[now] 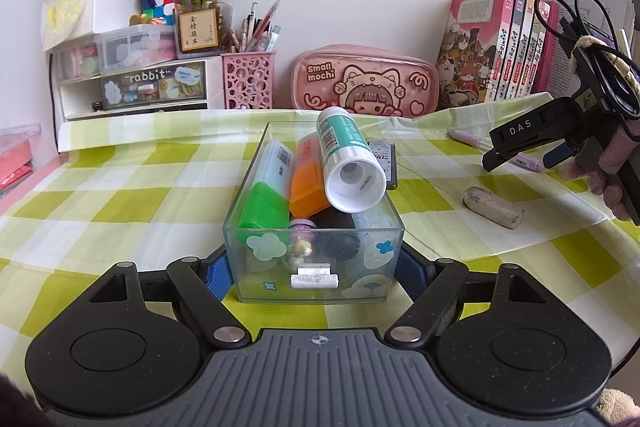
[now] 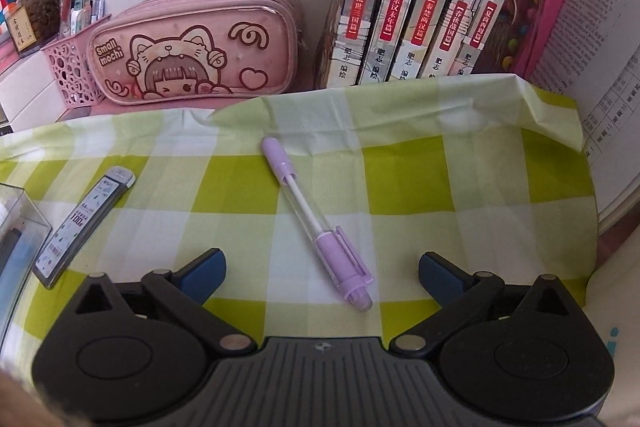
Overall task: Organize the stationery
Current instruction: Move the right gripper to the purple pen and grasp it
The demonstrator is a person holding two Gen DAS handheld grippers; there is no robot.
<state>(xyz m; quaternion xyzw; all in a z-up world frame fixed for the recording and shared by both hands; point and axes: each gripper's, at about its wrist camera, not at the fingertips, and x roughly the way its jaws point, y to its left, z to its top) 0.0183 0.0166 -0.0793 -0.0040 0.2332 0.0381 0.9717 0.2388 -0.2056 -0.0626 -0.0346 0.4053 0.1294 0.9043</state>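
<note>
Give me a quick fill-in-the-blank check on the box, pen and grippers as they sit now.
1. The left gripper is clamped on the clear ____.
2. The right gripper is open above a ____ pen lying on the cloth.
3. The glue stick rests on top of the orange ____ in the box.
4. The eraser lies ____ the box.

Missing words: box; purple; highlighter; outside
</note>
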